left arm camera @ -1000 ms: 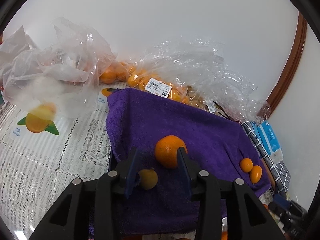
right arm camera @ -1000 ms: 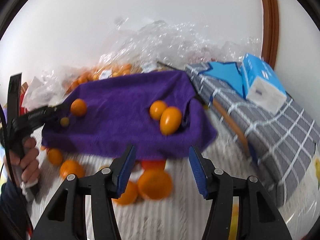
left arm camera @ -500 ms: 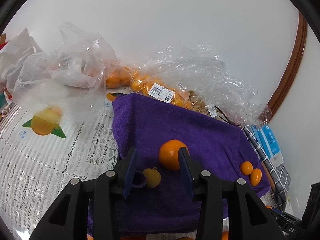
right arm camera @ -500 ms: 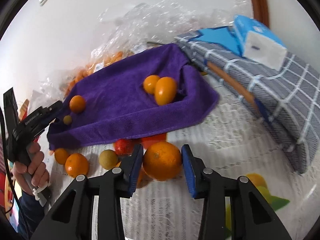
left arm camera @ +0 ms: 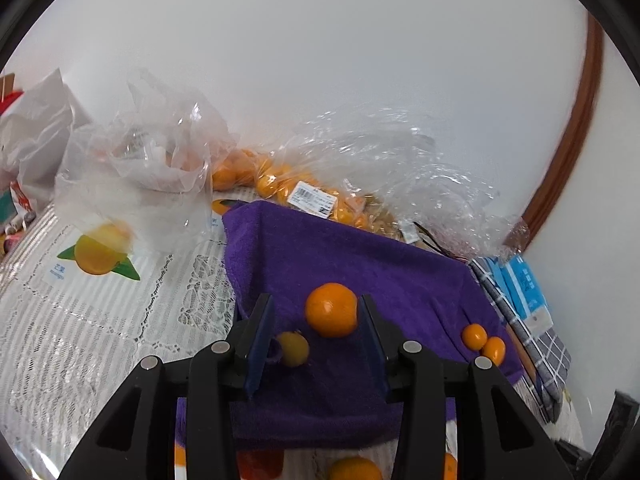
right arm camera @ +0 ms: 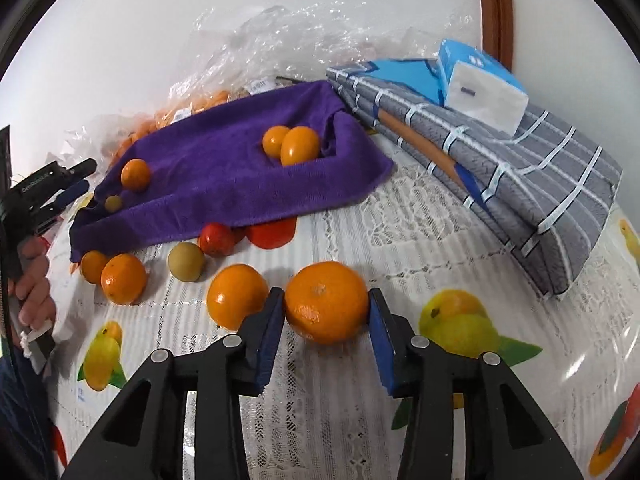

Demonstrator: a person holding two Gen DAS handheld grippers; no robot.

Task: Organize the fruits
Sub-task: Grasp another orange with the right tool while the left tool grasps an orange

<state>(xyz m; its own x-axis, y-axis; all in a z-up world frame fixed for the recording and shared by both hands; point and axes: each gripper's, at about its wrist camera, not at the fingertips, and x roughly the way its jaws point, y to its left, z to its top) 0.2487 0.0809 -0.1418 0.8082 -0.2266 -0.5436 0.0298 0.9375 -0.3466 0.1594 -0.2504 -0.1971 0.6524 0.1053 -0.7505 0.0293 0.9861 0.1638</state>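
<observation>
Here the right gripper (right arm camera: 326, 320) is clamped on a large mandarin (right arm camera: 326, 307), both blue pads pressed against its sides, low over the lace tablecloth (right arm camera: 400, 220). Only the right wrist view shows this grasp, and only it shows the loose fruit in front of the purple towel (right arm camera: 224, 184): a second mandarin (right arm camera: 237, 295) just left of the held one, a pale greenish-yellow fruit (right arm camera: 186, 261), a red fruit (right arm camera: 216, 239) at the towel's edge, and two more oranges (right arm camera: 123, 278) further left. On the towel it shows two small oval fruits (right arm camera: 294, 145) touching each other near the far right corner, plus an orange (right arm camera: 135, 174) and a small yellowish fruit (right arm camera: 113, 203) near the left end. Beside the towel lies a grey checked cloth (right arm camera: 520, 168) with a blue tissue pack (right arm camera: 480, 84) on top. At the left edge a hand (right arm camera: 34, 280) grips the other tool.

The left wrist view looks across the same towel from the opposite end. The left gripper (left arm camera: 316, 334) is spread wide and holds nothing; the orange (left arm camera: 331, 309) sits between its fingers, close to the right pad, though I cannot tell if they touch, and the yellowish fruit (left arm camera: 293, 348) lies nearer the left pad. This view alone shows the clear plastic bags (left arm camera: 140, 168) behind the towel and the labelled bag of small oranges (left arm camera: 304, 196) against the wall.
</observation>
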